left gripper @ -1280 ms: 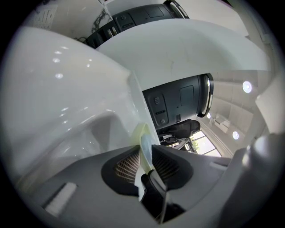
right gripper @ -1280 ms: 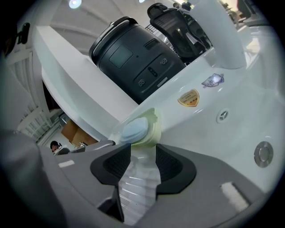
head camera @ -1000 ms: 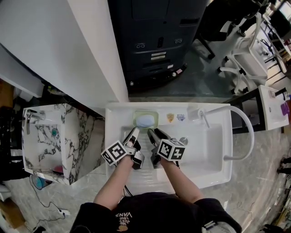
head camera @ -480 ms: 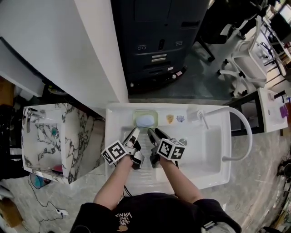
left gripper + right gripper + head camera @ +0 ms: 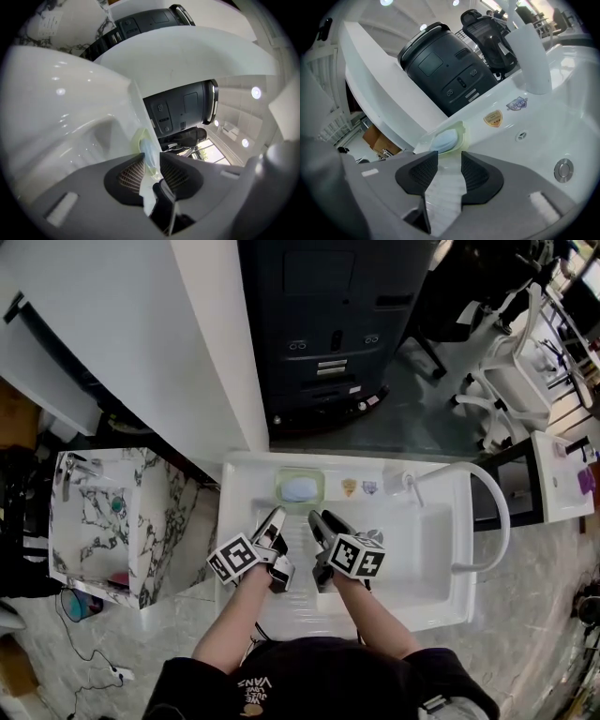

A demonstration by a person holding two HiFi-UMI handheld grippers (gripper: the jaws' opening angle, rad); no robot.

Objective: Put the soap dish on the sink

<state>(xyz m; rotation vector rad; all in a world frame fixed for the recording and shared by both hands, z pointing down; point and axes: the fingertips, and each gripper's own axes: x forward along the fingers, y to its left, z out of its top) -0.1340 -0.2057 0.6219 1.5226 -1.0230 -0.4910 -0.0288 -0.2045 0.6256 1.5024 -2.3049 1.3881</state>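
- Head view:
  - The soap dish [image 5: 300, 487] sits on the back ledge of the sink [image 5: 441, 607], with a pale blue bar inside it.
  - Its long axis runs along the ledge, across the line on which both tools point.
  - The left tool [image 5: 273, 519] and the right tool [image 5: 319, 520] hover over the basin, side by side, short of the dish.
  - The dish lies ahead between them and neither is clearly nearer.
  - Two stickers [image 5: 360, 486] lie beside the dish on the ledge. The faucet [image 5: 494, 512] arches over the far right end, well apart.
  - Nothing stands between the tools and the dish.
- Left gripper view:
  - The left tool [image 5: 151, 159] has its jaws apart and grips nothing.
  - The soap dish [image 5: 140, 140] shows edge-on through the gap, beyond the tips.
- Right gripper view:
  - The right tool [image 5: 450, 159] also has its jaws apart with nothing held. Only ribbed sink surface shows between the pads.
  - The soap dish [image 5: 449, 137] lies just past the tips, and the drain [image 5: 564, 169] is off to the right.
- Judgement: the dish already rests on the sink, so the placement looks complete.
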